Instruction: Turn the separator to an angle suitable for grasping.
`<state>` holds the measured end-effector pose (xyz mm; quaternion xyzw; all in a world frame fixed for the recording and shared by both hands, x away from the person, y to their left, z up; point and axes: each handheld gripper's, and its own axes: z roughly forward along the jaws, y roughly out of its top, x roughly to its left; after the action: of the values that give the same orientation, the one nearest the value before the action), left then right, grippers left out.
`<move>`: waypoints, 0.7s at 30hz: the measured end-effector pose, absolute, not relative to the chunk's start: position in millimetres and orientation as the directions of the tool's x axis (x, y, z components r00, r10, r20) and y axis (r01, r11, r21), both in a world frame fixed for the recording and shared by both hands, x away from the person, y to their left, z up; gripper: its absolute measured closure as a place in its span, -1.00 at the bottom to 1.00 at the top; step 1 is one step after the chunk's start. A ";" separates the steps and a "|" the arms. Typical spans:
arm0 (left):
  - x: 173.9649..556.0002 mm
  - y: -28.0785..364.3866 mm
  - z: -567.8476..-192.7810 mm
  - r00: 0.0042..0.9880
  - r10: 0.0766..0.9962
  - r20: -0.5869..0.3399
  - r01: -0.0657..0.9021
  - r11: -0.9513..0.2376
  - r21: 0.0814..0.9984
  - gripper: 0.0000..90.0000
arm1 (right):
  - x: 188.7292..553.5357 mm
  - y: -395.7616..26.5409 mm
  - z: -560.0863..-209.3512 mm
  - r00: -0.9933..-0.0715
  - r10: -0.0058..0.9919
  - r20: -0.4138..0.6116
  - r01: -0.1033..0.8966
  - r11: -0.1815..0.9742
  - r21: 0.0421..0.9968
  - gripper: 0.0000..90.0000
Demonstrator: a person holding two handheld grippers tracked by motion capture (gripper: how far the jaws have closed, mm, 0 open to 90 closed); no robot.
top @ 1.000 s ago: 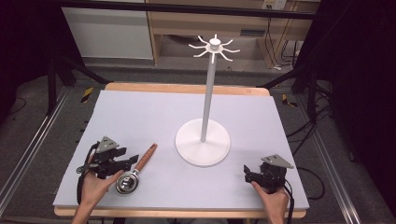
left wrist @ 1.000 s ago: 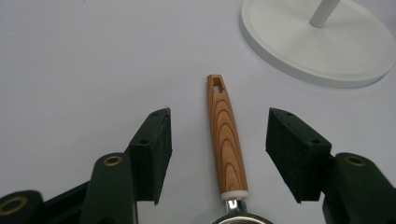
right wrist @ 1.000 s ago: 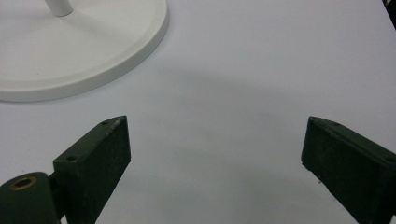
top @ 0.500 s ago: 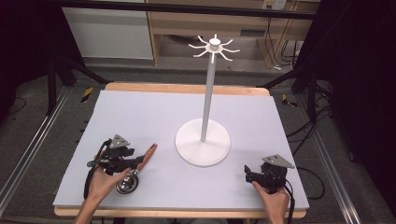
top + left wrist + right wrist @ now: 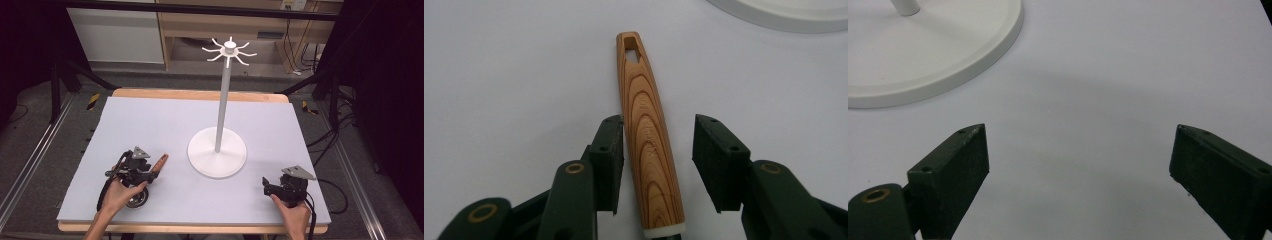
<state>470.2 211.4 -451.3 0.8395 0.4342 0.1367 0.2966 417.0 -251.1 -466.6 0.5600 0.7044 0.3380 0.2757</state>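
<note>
A utensil with a wooden handle (image 5: 649, 150) and a round metal head (image 5: 137, 200) lies on the pale mat at the front left. The handle's far end has a hole in it. My left gripper (image 5: 659, 155) straddles this handle. Its jaws have just been closing, with the handle between them. The left pad (image 5: 608, 160) is at the wood, while the right pad (image 5: 719, 160) stands off with a gap. In the high view the left gripper (image 5: 150, 175) sits low over the handle (image 5: 160, 162). My right gripper (image 5: 267, 186) rests open at the front right, and in its own view the right gripper (image 5: 1078, 165) has bare mat between its jaws.
A white stand rises mid-table, with a round base (image 5: 217, 159) and a tall pole (image 5: 223, 105) topped by hooks (image 5: 229, 50). Its base shows at the edge of both gripper views (image 5: 794, 12) (image 5: 923, 50). The mat (image 5: 165, 125) lies on a wooden table.
The left hand has slid right over the utensil's handle and sunk a little, and its jaws stand narrower. The right hand and gripper have kept still.
</note>
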 end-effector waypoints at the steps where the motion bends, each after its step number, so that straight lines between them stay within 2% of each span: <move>1: 470.8 211.0 -453.2 0.582 0.813 -0.031 0.652 -0.443 0.616 0.24 | 416.7 -251.3 -466.7 -0.219 0.976 -0.009 0.604 0.142 0.785 -0.79; 11: 472.7 208.3 -462.8 0.580 0.815 0.006 0.660 -0.473 0.584 0.36 | 416.9 -252.6 -466.8 -0.218 0.976 -0.003 0.607 0.138 0.783 -0.79; 21: 474.1 208.3 -461.1 0.575 0.818 0.000 0.675 -0.474 0.566 0.44 | 417.2 -252.7 -467.0 -0.218 0.976 -0.005 0.608 0.139 0.782 -0.79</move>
<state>474.1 208.3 -461.1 0.8475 0.4406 0.1364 0.2627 417.2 -252.7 -467.0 0.5628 0.7037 0.3371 0.2728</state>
